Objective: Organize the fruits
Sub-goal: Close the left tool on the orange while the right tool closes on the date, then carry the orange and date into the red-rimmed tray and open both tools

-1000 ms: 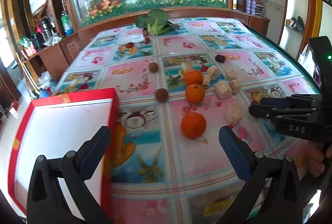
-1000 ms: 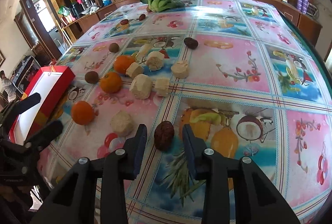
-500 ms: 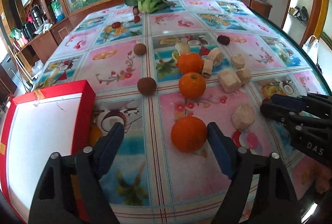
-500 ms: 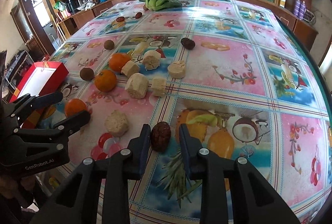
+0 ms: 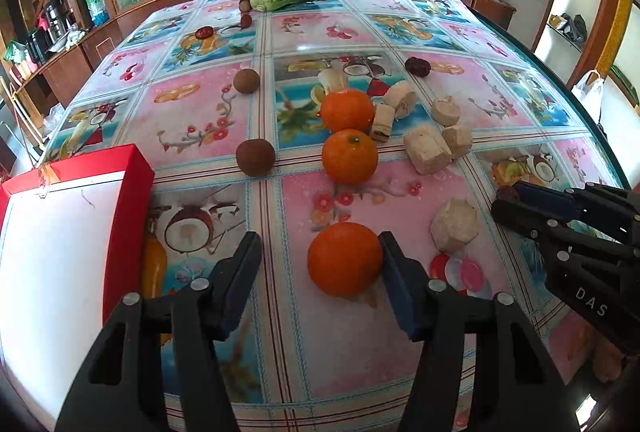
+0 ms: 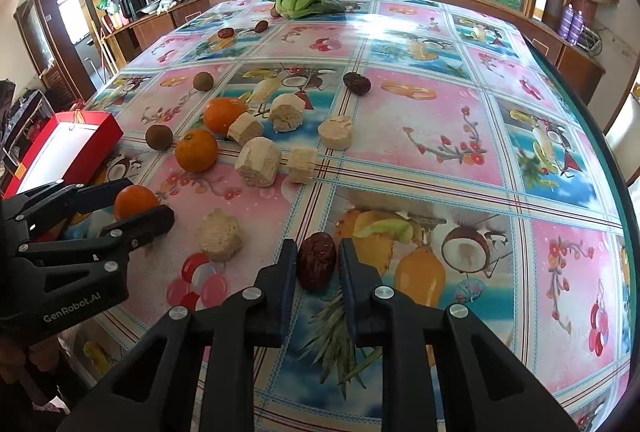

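the left gripper (image 5: 320, 264) straddles the near orange (image 5: 344, 259) on the tabletop (image 5: 460, 87); its jaws have just been closing, the right pad touches the fruit's side while the left pad stands clear, so it is not yet clamped. the right gripper (image 6: 318, 264) is clenched on a dark red date (image 6: 316, 260), which sits on the cloth well right of that orange. a beige chunk (image 5: 454, 224) lies just right of the orange, between the two grippers. beyond the orange, two more oranges (image 5: 349, 155) sit in a line, with brown round fruits (image 5: 255, 156) to their left. the red box (image 5: 132, 187) stands left of the orange, open and white inside.
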The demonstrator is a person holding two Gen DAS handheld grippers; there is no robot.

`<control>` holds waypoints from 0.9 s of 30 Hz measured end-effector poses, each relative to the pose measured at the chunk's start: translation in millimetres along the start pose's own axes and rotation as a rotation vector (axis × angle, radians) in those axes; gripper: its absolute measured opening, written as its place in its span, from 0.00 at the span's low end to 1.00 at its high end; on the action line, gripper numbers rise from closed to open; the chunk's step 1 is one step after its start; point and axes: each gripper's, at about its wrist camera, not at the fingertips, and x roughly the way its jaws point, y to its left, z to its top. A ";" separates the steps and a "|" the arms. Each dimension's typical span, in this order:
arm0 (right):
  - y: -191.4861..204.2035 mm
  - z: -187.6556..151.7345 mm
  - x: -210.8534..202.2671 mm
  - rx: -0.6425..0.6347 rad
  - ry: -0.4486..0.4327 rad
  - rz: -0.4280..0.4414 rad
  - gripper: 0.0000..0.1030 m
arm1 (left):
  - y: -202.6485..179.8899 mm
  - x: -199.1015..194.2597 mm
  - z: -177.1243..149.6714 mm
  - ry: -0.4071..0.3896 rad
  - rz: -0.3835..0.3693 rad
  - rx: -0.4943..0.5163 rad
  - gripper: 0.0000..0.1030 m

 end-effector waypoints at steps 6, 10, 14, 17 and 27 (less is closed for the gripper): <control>1.4 -2.8 -1.9 0.005 -0.004 0.004 0.18 | -0.6 -3.7 -1.3 -0.002 -0.040 -0.008 0.41; 3.3 -5.9 -4.4 0.007 -0.011 0.004 0.18 | -0.8 -7.3 -3.1 -0.008 -0.057 -0.004 0.35; 5.1 -8.9 -8.2 0.014 -0.012 0.007 0.18 | 3.8 -10.8 -6.9 -0.018 -0.070 -0.012 0.34; 10.1 -9.0 -16.0 0.008 -0.034 0.012 0.18 | 8.0 -20.3 -9.1 -0.040 -0.068 -0.017 0.34; 52.3 1.0 -44.2 -0.070 -0.132 0.069 0.18 | 34.1 -87.0 -26.9 -0.180 -0.064 -0.077 0.34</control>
